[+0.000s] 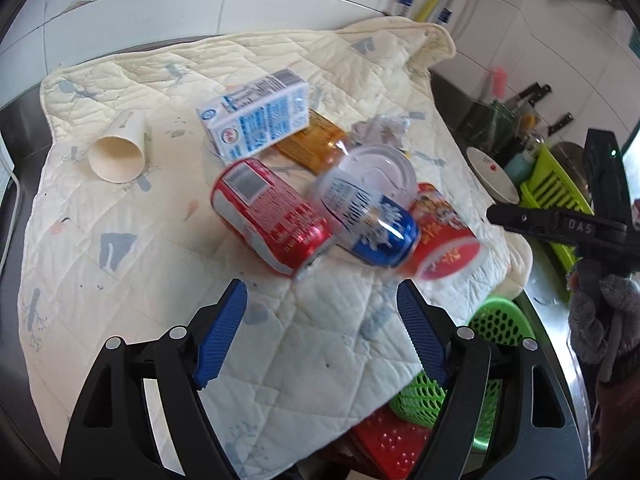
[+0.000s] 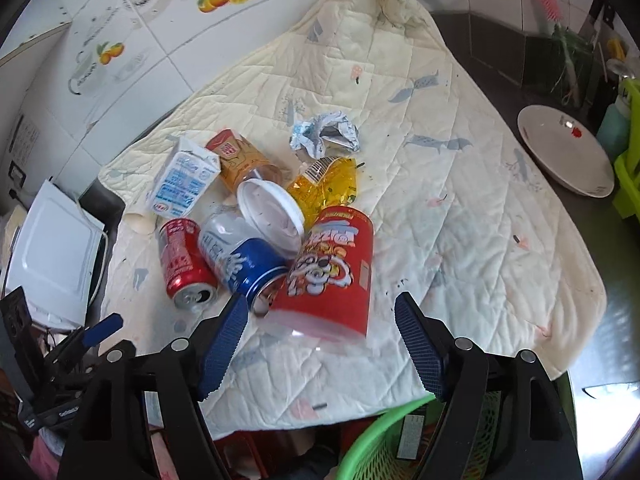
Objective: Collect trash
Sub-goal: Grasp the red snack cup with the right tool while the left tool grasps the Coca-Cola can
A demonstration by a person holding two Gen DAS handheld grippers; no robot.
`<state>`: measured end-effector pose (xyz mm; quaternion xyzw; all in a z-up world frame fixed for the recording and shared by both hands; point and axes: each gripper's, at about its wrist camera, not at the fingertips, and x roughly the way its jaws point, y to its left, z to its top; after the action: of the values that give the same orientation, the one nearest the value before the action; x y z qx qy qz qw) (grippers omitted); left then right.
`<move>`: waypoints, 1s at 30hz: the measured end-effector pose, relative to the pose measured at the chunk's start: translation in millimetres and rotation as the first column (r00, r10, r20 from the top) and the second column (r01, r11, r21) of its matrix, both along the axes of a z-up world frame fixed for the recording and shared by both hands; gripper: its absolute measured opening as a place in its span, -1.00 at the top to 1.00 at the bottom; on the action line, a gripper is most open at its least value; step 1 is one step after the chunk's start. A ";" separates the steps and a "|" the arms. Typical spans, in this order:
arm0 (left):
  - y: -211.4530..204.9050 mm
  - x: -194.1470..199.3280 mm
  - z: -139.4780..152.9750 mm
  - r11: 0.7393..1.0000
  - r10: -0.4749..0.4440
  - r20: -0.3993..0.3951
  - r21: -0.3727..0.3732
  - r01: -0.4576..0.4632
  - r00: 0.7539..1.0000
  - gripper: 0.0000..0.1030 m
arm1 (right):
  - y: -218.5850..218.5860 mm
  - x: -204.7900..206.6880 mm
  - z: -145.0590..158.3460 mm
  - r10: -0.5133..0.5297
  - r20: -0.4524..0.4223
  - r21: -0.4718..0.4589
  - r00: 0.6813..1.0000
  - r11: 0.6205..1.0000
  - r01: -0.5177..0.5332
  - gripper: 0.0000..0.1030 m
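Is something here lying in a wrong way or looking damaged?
Yes. The red can, the blue can and the red snack tub all lie on their sides on the quilted cloth. The paper cup is tipped over too. A foil wrapper is crumpled.

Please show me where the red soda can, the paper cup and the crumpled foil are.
red soda can [image 1: 272, 216], left wrist view, on its side wall.
paper cup [image 1: 118, 152], left wrist view, on its open mouth.
crumpled foil [image 2: 324, 134], right wrist view, on its middle.
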<state>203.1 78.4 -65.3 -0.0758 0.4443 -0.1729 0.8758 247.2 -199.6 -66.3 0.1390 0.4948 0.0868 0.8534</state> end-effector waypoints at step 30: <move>29.2 121.2 -54.1 0.930 0.242 -0.338 -0.188 -0.317 0.909 -0.52 | 7.8 74.7 -76.5 -0.030 -0.262 0.103 0.965 0.993 0.058 -0.36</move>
<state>324.3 107.6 -119.4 -0.2700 0.5363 -0.0831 0.7954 321.9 -191.9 -142.8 0.2067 0.5936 0.0758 0.7741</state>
